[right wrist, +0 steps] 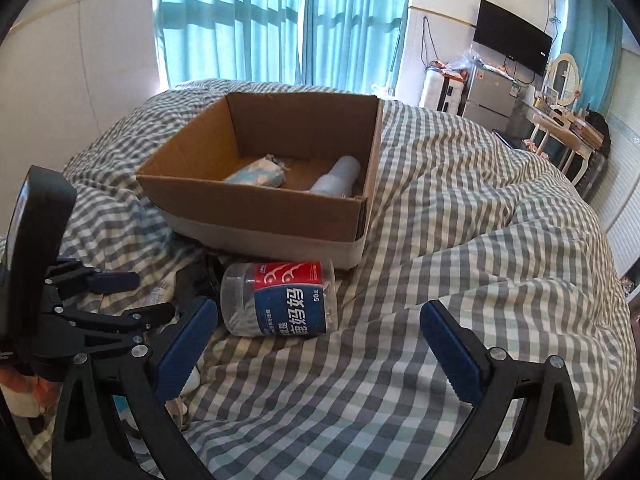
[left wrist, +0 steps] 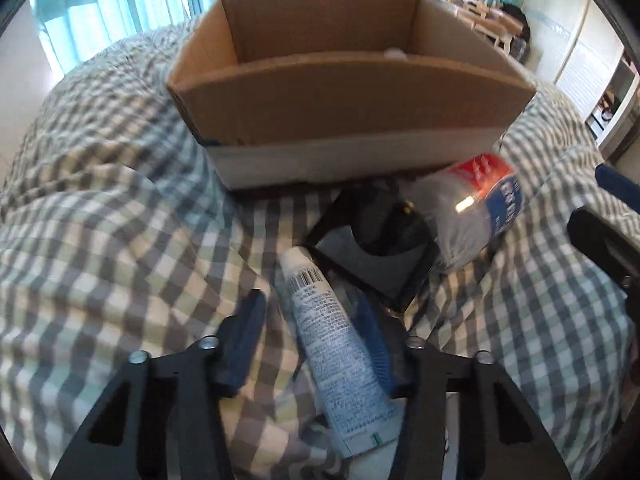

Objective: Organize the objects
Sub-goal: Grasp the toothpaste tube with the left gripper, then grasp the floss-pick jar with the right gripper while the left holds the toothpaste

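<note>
Left wrist view: the left gripper [left wrist: 308,340], lower centre, has its jaws parted around a white-and-blue printed tube [left wrist: 334,344] lying on the checked bed cover [left wrist: 120,240], not clamped. Right wrist view: the right gripper [right wrist: 316,344], jaws wide, sits near a clear plastic jar with red-and-blue label [right wrist: 280,300] lying below the open brown cardboard box [right wrist: 260,204].

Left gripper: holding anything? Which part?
The left gripper straddles the white tube mid-body, one pad touching; a closed grip isn't clear. The right gripper is open, holding nothing.
</note>
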`<state>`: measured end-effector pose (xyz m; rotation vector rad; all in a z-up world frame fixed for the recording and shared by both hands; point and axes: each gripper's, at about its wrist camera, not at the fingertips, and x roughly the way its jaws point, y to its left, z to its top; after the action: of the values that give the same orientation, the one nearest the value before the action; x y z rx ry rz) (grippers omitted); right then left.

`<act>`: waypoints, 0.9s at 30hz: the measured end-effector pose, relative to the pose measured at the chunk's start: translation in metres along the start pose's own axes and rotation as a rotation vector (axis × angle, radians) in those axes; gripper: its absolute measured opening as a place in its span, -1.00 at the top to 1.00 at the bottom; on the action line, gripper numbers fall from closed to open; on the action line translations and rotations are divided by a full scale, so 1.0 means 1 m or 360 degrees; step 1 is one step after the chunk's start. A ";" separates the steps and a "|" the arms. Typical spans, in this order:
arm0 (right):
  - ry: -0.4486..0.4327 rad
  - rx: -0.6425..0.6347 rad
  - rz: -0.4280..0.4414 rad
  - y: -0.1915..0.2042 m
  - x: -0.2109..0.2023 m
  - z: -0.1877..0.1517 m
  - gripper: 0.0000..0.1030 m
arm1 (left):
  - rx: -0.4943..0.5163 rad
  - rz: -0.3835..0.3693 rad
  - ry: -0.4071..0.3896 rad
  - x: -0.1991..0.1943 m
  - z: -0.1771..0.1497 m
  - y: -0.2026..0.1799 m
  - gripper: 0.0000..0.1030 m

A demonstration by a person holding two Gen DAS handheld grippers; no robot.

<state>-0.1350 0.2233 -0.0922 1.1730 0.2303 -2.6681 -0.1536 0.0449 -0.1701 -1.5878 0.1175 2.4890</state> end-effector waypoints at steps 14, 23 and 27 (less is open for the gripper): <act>0.0177 -0.0062 0.0021 0.015 0.040 0.010 -0.98 | 0.0024 -0.0105 -0.0046 -0.022 -0.013 0.000 0.57; 0.0292 -0.0152 -0.0051 0.036 0.070 0.009 -0.98 | -0.0018 -0.0128 -0.0141 -0.044 -0.016 0.017 0.57; 0.0306 -0.0127 -0.0083 0.035 0.081 0.007 -0.98 | 0.0000 -0.0134 -0.0148 -0.041 -0.005 0.022 0.57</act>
<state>-0.1847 0.1774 -0.1494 1.4170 0.4001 -2.5628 -0.1366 0.0180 -0.1361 -1.4429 0.0368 2.4928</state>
